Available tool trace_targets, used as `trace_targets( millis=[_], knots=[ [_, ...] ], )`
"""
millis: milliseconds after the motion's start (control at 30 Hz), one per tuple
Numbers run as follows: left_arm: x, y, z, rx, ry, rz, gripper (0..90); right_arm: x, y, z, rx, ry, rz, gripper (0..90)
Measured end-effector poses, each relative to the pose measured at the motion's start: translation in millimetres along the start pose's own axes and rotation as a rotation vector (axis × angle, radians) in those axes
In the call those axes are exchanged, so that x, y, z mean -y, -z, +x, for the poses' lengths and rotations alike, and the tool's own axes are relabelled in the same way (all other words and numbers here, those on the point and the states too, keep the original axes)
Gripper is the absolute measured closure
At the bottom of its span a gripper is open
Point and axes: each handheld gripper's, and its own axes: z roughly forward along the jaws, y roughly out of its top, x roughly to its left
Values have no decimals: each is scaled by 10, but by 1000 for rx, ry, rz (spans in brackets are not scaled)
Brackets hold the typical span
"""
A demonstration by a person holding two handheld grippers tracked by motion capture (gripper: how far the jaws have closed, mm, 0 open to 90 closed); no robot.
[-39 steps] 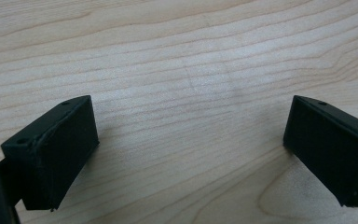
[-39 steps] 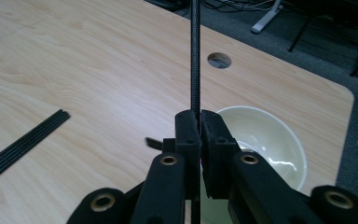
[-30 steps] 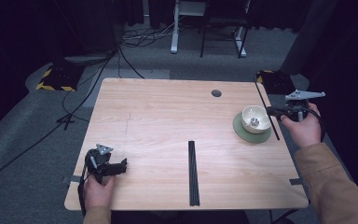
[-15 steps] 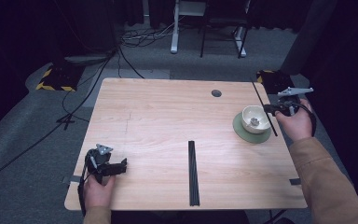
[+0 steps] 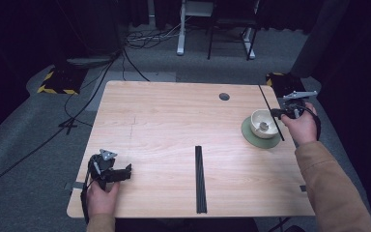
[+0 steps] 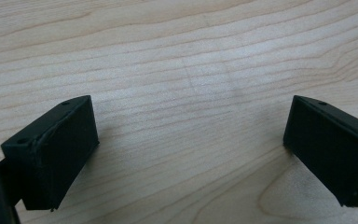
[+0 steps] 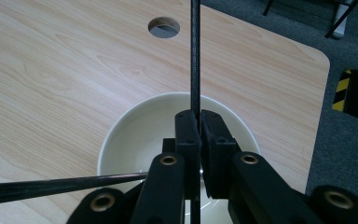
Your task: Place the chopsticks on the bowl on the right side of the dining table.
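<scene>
A white bowl (image 5: 262, 123) (image 7: 135, 135) stands on a green plate (image 5: 253, 137) at the table's right side. My right gripper (image 5: 274, 114) (image 7: 199, 121) hangs just over the bowl's right rim, shut on a thin black stick (image 5: 265, 99) (image 7: 195, 56) that runs along the table's right edge. A second thin black stick (image 7: 60, 186) crosses the lower left of the right gripper view, its end hidden behind the jaws. My left gripper (image 5: 125, 171) (image 6: 186, 135) rests open at the front left, bare wood between its jaws.
A pair of long black sticks (image 5: 200, 179) lies side by side on the wooden table (image 5: 164, 125), near the front middle. A round cable hole (image 5: 224, 96) sits at the far edge. Cables and chair legs are on the floor beyond.
My right hand has shifted a little left and down toward the bowl, carrying the stick. The left hand has kept still.
</scene>
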Motion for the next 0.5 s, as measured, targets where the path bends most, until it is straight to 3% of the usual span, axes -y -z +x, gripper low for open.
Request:
trace_targets(
  millis=[500],
  knots=[
    [1,0,-2,0,2,0,32,86,-182,-46,1,-8,25,868]
  ],
)
